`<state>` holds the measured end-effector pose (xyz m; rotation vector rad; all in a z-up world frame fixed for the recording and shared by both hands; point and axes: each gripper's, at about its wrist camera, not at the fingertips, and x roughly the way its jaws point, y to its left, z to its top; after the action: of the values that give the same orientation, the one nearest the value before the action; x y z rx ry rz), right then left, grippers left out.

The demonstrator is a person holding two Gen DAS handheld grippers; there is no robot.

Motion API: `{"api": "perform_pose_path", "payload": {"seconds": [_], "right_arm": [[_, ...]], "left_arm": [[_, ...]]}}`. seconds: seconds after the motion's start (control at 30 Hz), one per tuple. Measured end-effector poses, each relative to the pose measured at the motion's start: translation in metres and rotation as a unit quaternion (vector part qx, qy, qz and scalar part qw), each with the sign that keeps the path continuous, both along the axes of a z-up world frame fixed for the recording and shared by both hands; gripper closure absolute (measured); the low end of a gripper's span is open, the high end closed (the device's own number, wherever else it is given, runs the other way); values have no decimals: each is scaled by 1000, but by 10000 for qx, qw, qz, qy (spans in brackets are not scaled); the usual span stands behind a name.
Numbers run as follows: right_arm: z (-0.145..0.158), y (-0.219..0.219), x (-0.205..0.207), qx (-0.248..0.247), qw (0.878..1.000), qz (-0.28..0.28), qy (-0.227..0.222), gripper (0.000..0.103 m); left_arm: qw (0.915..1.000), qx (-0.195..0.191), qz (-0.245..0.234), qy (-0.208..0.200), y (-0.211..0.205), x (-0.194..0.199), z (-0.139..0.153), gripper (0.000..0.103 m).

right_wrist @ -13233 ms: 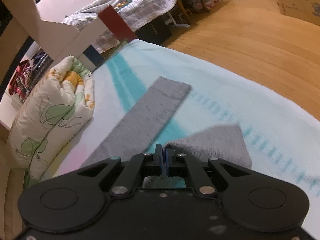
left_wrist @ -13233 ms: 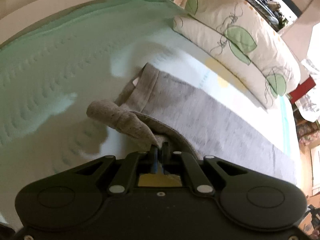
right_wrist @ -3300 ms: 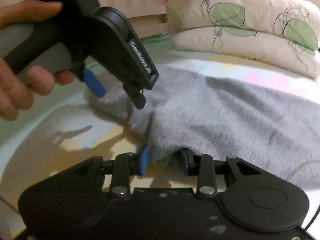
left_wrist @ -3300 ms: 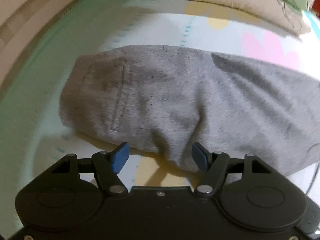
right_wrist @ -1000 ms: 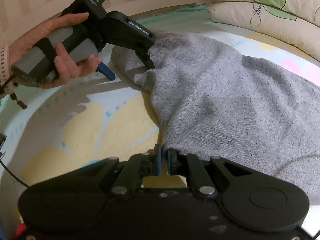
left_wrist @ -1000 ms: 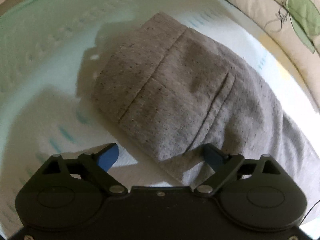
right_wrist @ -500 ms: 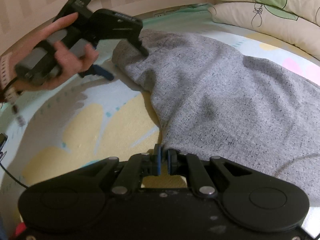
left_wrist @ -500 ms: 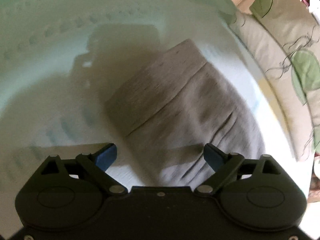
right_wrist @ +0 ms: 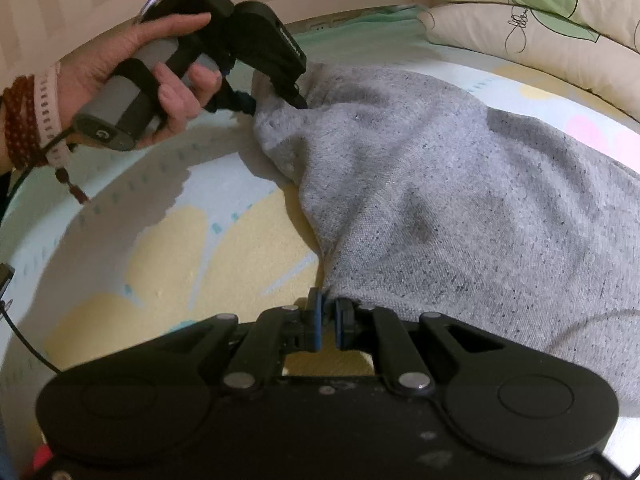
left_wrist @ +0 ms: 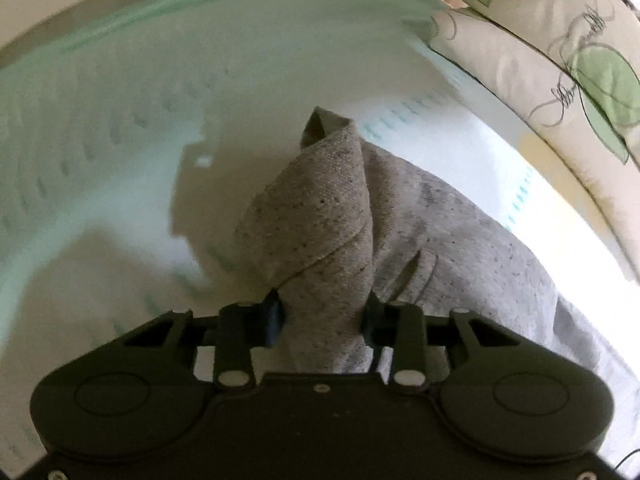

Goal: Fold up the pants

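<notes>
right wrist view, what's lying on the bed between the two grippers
In the right wrist view, the grey pants run unbroken from the left gripper, whose jaws have just been closing on their far corner, to the right gripper, shut on the near edge.

leaf-print pillows (right_wrist: 532,8), pastel bedsheet (right_wrist: 180,248)

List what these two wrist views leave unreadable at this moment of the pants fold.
- Pants: legs and hems run off the right edge in both views.
- Left gripper: the bunched waistband hides the inner pad faces; in the right wrist view the hand and housing cover its jaws, which have just been closing on cloth.
- Right gripper: the gripper body hides how much fabric is pinched.
- Bedsheet: left wrist view, pattern blurred.
</notes>
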<state>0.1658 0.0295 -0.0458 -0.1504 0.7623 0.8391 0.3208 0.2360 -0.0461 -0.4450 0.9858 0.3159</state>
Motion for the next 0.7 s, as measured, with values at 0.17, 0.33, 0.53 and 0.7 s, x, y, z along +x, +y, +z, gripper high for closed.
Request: {"api": "perform_pose_path", "payload": {"seconds": [0.17, 0.33, 0.53, 0.7], "right_arm": [[1, 5, -1, -119, 9999, -38, -19, 95], [4, 11, -5, -167, 9998, -42, -30, 95], [7, 12, -3, -163, 9999, -43, 36, 94], [10, 12, -1, -134, 9999, -28, 75, 94]], "left_arm": [[9993, 342, -118, 95, -13, 9, 10, 60], [9992, 330, -91, 183, -9, 9, 11, 60], [9976, 620, -221, 233, -18, 8, 17, 61], [9970, 683, -304, 184, -20, 5, 23, 61]]}}
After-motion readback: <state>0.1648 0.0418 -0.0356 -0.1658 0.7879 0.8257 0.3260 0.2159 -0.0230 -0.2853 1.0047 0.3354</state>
